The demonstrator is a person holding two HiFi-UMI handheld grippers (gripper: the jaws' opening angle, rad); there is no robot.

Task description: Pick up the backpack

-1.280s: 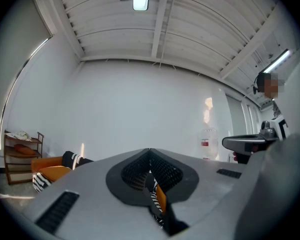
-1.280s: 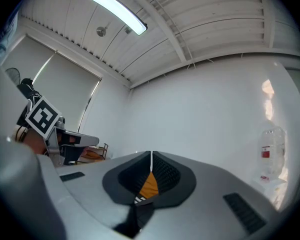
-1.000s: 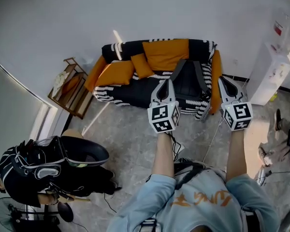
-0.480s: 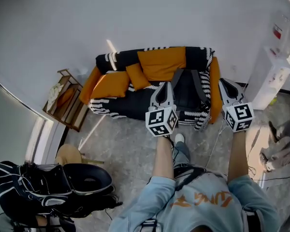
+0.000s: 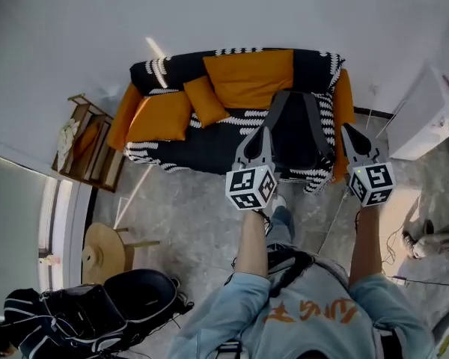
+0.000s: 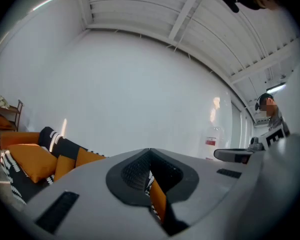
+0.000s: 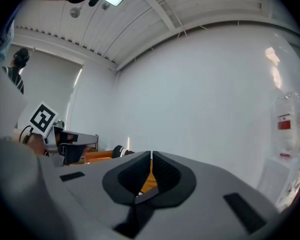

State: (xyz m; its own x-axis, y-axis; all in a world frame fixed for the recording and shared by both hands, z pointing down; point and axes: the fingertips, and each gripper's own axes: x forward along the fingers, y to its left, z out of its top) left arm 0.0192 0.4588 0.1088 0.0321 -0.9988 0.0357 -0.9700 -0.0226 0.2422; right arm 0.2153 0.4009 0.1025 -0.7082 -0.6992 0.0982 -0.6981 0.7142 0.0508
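Observation:
A dark backpack [image 5: 295, 137] leans on the right half of a black and orange sofa [image 5: 179, 144], its two straps facing up. In the head view my left gripper [image 5: 260, 131] is held out in front of the backpack's left edge. My right gripper [image 5: 349, 129] is held out just past the backpack's right edge, over the sofa's orange arm. Both are shut with nothing in them and stand off from the backpack. In the left gripper view the jaws [image 6: 150, 159] meet, with the sofa [image 6: 30, 161] at the left. The right gripper [image 7: 151, 160] likewise shows closed jaws.
A wooden rack [image 5: 82, 137] stands left of the sofa, with a round stool [image 5: 105, 251] nearer me. A black bag [image 5: 97, 316] lies on the floor at bottom left. A white cabinet [image 5: 434, 111] stands at the right. A cable [image 5: 331, 219] runs across the stone floor.
Both grippers have come closer to the sofa and backpack, still shut. The sofa looms larger, and the black bag and the stool have slid toward the bottom left of the head view.

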